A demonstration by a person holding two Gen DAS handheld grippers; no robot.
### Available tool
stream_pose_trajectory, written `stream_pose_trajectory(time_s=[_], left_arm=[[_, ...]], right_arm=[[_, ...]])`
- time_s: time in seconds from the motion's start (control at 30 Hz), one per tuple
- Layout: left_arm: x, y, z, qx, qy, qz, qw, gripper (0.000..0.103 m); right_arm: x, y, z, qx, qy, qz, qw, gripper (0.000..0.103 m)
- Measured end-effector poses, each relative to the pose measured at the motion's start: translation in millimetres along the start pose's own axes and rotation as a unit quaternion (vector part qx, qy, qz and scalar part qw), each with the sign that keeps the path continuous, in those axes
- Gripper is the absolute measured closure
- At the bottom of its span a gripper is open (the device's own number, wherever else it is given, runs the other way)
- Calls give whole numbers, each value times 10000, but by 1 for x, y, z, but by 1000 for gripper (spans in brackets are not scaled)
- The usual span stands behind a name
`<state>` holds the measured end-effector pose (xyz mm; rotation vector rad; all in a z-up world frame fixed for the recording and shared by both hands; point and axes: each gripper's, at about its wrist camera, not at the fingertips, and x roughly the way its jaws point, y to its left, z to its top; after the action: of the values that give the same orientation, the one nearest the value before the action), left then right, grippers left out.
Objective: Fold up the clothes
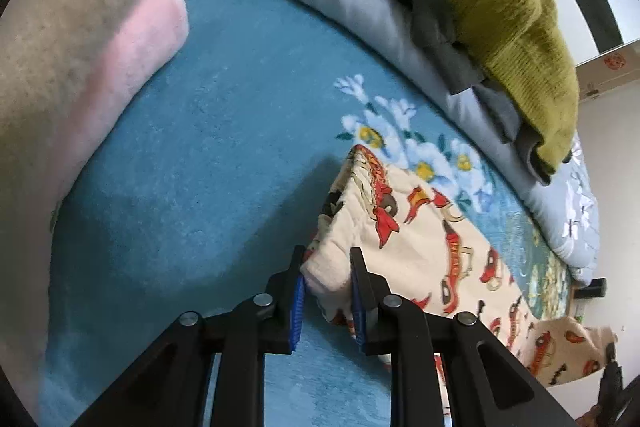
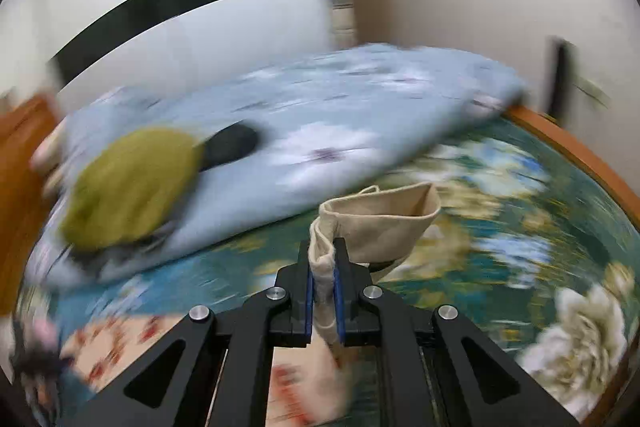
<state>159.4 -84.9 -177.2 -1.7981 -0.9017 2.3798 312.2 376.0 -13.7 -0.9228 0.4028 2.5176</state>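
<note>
Both claws pinch the car-print trousers (image 1: 432, 251) over the bed (image 1: 208, 155): left claw (image 1: 326, 267) one corner, right claw (image 2: 324, 267) a cuff.

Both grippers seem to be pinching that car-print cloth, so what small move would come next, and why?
Probably carry the right gripper across toward the left gripper. Each is shut on one end of the car-print garment, which still stretches long over the blue blanket, so joining the ends would fold it in half.
</note>
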Motion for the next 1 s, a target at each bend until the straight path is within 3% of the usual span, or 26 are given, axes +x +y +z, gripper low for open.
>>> stream_pose_trajectory(time_s=[0.07, 0.13, 0.27, 0.37, 0.43, 0.47, 0.57, 0.73, 0.8, 0.9, 0.93, 1.0], left_arm=[[-1, 0, -1, 5, 13, -38, 10000, 81], [-1, -1, 0, 3, 43, -75, 10000, 81], [-3, 1, -2, 23, 112, -154, 9998, 81], [3, -7, 1, 48, 179, -136, 9997, 80], [1, -5, 0, 29, 211, -123, 9997, 80], [1, -4, -1, 7, 203, -146, 9997, 80], [0, -14, 0, 88, 102, -207, 9997, 80], [-40, -57, -12, 838, -353, -300, 9954, 82], [-57, -99, -25, 1434, -500, -533, 9870, 82], [-78, -181, -53, 2500, -660, -925, 9616, 82], [-76, -213, -68, 2837, -578, -1062, 9513, 82], [-55, -258, -92, 3153, -264, -1214, 9408, 82]], right_arm=[[19, 53, -29, -470, 341, 343, 9977, 94], [52, 103, -73, -811, 981, 651, 9897, 94], [91, 153, -131, -1059, 1756, 822, 9753, 94], [98, 159, -142, -933, 2023, 915, 9706, 90], [97, 162, -144, -910, 2157, 1148, 9654, 78], [94, 163, -144, -916, 2176, 1310, 9629, 65], [82, 156, -140, -709, 2110, 1710, 9598, 58], [64, 105, -135, 151, 1821, 1314, 9743, 56], [56, 78, -135, 633, 1661, 1188, 9769, 56], [42, 41, -140, 1156, 1428, 960, 9783, 56], [41, 31, -142, 1291, 1388, 916, 9776, 56], [38, 10, -148, 1584, 1305, 821, 9753, 56]])
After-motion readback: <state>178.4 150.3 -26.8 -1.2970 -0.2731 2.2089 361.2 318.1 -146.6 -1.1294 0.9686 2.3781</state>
